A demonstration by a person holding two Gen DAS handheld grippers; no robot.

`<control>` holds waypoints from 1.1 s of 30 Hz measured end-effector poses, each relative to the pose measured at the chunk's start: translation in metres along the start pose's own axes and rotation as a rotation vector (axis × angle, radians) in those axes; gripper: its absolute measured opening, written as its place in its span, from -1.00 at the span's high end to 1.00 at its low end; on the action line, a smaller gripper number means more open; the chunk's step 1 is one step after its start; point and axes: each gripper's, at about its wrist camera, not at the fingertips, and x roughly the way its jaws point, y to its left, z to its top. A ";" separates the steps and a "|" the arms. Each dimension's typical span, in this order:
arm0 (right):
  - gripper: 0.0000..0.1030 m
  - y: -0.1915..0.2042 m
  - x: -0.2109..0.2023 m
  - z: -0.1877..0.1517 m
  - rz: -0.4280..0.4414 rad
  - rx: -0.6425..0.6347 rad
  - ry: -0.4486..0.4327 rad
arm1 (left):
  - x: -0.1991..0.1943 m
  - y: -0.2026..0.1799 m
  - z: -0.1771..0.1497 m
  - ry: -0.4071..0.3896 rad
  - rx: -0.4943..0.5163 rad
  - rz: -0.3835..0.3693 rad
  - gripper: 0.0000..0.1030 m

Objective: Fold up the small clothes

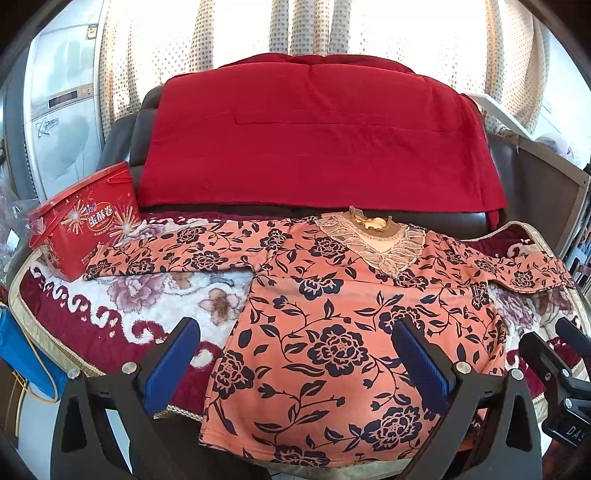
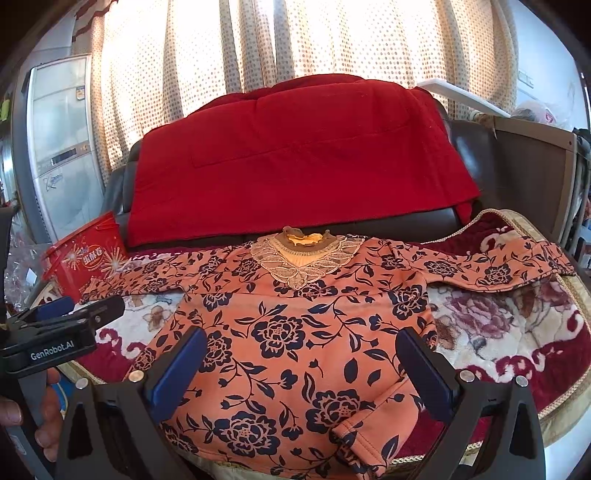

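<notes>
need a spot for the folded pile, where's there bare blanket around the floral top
Bare floral blanket lies below the top's left sleeve, between the red tin and the orange top. Another patch sits under the right sleeve. The back edge is crowded by the red quilt. Both tongs are open.

Bright daylight glares through the curtains [image 1: 295, 33] (overexposed); sharp focus, fisheye-curved dark corners.

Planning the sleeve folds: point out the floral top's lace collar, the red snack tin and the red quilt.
lace collar [image 2: 301, 264]: right wrist view, middle of the lace bib.
red snack tin [image 1: 86, 230]: left wrist view, front face by the label.
red quilt [image 1: 314, 136]: left wrist view, centre of the draped cloth.
</notes>
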 end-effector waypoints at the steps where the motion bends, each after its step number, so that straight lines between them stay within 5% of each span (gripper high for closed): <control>1: -1.00 -0.001 0.000 0.000 -0.001 0.003 0.001 | 0.000 0.000 0.000 0.000 0.000 0.000 -1.00; 33: -1.00 -0.004 0.003 0.001 -0.003 0.017 -0.008 | 0.006 -0.005 -0.003 0.009 0.014 -0.003 -1.00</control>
